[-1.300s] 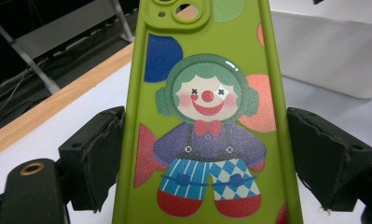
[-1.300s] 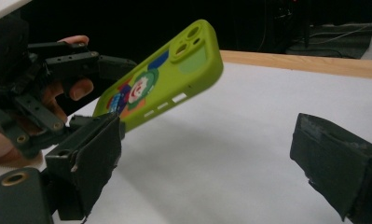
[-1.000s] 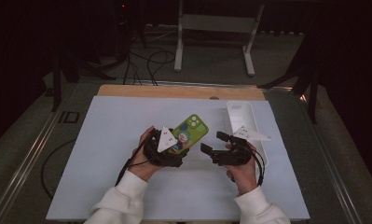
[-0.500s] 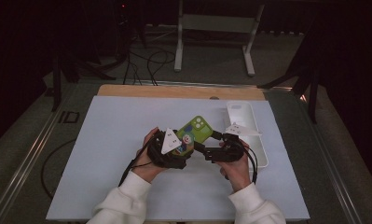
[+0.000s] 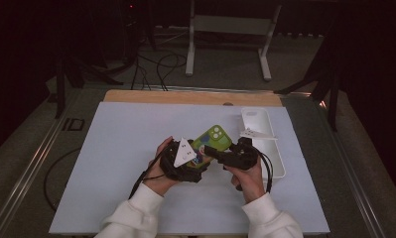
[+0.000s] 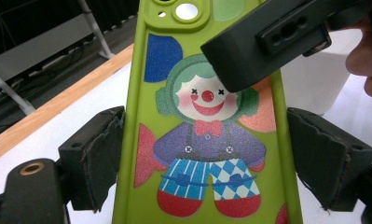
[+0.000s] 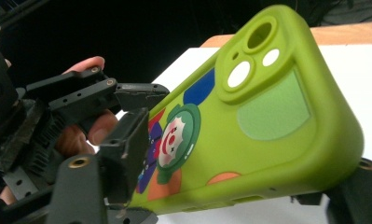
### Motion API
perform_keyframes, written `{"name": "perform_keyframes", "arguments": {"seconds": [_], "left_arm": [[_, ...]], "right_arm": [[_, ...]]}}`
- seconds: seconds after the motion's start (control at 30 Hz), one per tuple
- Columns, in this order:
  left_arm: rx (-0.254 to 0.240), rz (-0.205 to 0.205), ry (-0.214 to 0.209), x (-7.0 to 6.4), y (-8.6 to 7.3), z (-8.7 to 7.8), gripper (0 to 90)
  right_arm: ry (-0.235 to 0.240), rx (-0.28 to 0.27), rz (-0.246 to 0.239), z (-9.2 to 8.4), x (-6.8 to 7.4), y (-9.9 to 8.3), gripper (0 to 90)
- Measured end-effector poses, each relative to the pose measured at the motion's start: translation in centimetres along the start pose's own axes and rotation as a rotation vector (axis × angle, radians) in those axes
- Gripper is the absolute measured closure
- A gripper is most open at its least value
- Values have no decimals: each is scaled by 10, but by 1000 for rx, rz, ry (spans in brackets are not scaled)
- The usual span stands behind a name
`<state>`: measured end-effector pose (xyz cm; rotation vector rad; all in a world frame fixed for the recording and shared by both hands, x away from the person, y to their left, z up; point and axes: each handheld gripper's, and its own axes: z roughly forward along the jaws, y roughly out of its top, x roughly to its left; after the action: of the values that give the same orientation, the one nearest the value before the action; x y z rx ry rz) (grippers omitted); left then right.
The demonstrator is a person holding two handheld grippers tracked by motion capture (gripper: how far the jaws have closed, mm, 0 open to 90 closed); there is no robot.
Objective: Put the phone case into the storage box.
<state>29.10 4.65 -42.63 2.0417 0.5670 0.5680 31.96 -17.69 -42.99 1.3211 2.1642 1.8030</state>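
Note:
A green phone case (image 5: 216,136) with a clown print is held up off the white mat, tilted away from the person. My left gripper (image 6: 204,154) is shut on its two long edges, one pad on each side. My right gripper (image 7: 239,168) has come in from the right and its jaws have just been closing with the green phone case (image 7: 249,116) between them. One pad lies on the printed face beside the clown, and the other jaw sits under the case's back edge. In the high view the left gripper (image 5: 198,157) and right gripper (image 5: 211,149) meet at the case's near end.
A white oblong tray (image 5: 271,154) lies on the mat just right of the right hand. The mat (image 5: 126,148) covers a table with a wooden far edge (image 5: 185,96). Stands and cables sit on the dark floor beyond.
The right hand has moved left from beside the tray to the case, and its jaws now stand around it. The left hand and the case have kept still.

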Motion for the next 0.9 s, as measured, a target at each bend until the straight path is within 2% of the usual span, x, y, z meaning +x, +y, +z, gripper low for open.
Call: {"name": "perform_keyframes", "arguments": {"seconds": [0.1, 0.23, 0.37, 0.57, 0.63, 0.9], "left_arm": [[-14, -4, -5, -1, 0, 0, 159], [-28, -10, -17, -2, 1, 0, 159], [-18, -8, -31, -2, 0, 1, 158], [1, -6, -51, -5, -2, 4, 157], [3, -1, -45, -5, -2, 5, 156], [0, -7, -32, -7, -3, 7, 151]], "right_arm": [[15, 10, 19, 1, -2, 0, 407], [28, 26, 20, 3, -1, -1, 499], [49, 27, 25, 3, 1, 0, 614], [76, 33, 0, 3, 7, 1, 820], [85, 32, -3, 3, 9, 1, 850], [56, 32, -25, 2, 16, 2, 883]]}}
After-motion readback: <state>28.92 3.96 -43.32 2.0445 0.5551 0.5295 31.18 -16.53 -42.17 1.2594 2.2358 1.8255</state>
